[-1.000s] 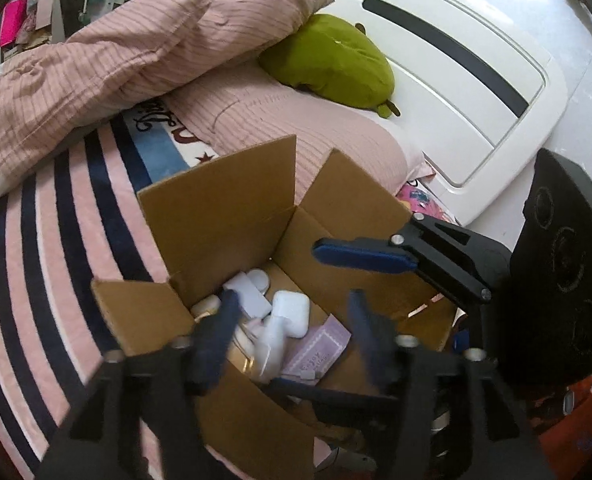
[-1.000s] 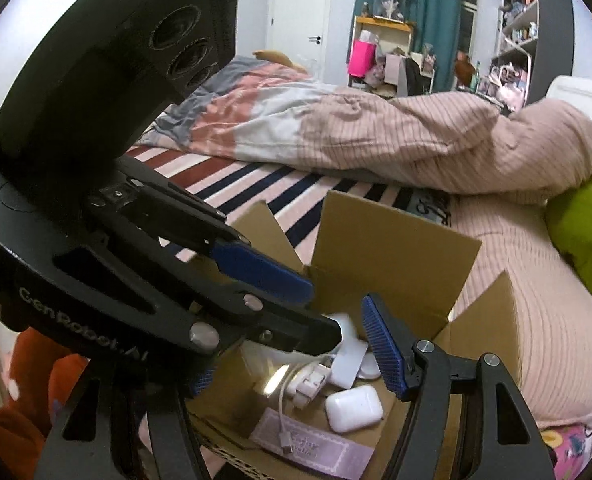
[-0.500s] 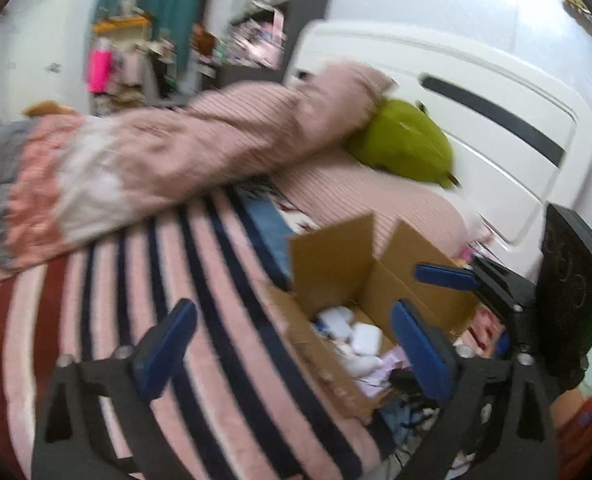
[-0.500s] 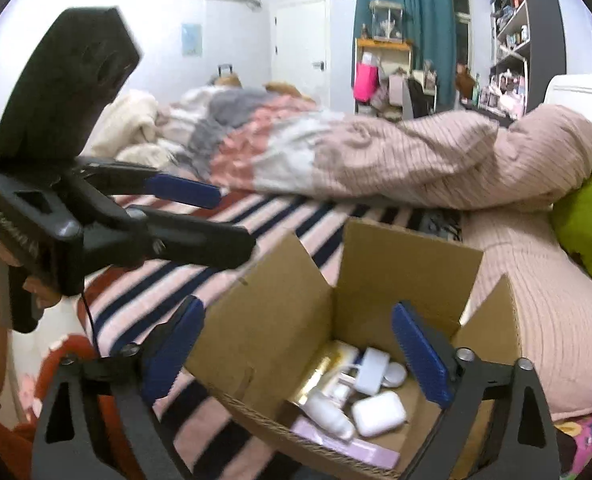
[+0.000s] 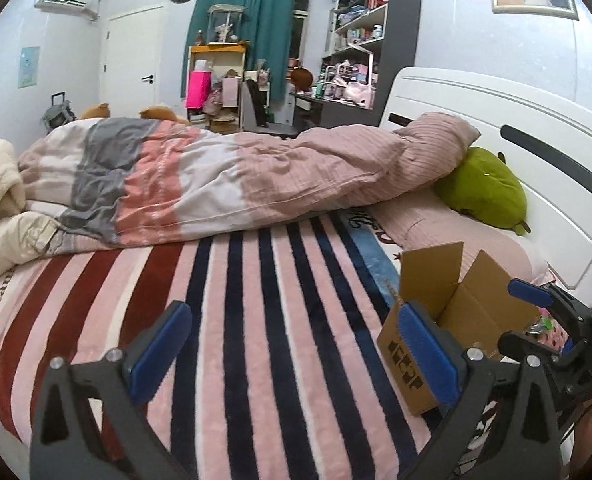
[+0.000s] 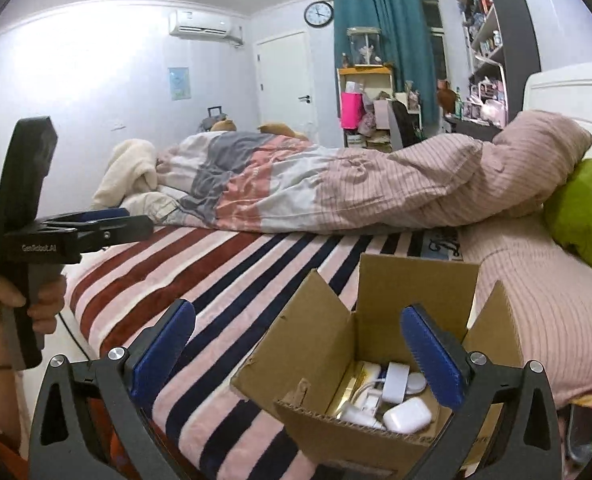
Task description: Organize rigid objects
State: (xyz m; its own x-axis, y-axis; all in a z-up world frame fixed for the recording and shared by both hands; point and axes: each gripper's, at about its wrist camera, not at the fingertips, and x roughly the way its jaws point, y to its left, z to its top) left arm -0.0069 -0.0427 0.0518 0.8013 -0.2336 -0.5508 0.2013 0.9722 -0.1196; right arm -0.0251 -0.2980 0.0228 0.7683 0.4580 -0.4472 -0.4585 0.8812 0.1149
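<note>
My left gripper (image 5: 294,354) and right gripper (image 6: 297,354) have both just spread wide, nothing between the pads. The cardboard box (image 6: 315,354) sits on the striped blanket (image 5: 256,320) below my right gripper, white cases (image 6: 407,414) inside it.

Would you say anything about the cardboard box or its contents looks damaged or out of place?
One small thing: the cardboard box has a ragged, torn spot on its near flap, at the corrugated edge. Otherwise nothing stands out: it sits upright on the striped blanket with flaps open, and the white earbud case and other small items lie inside.
</note>
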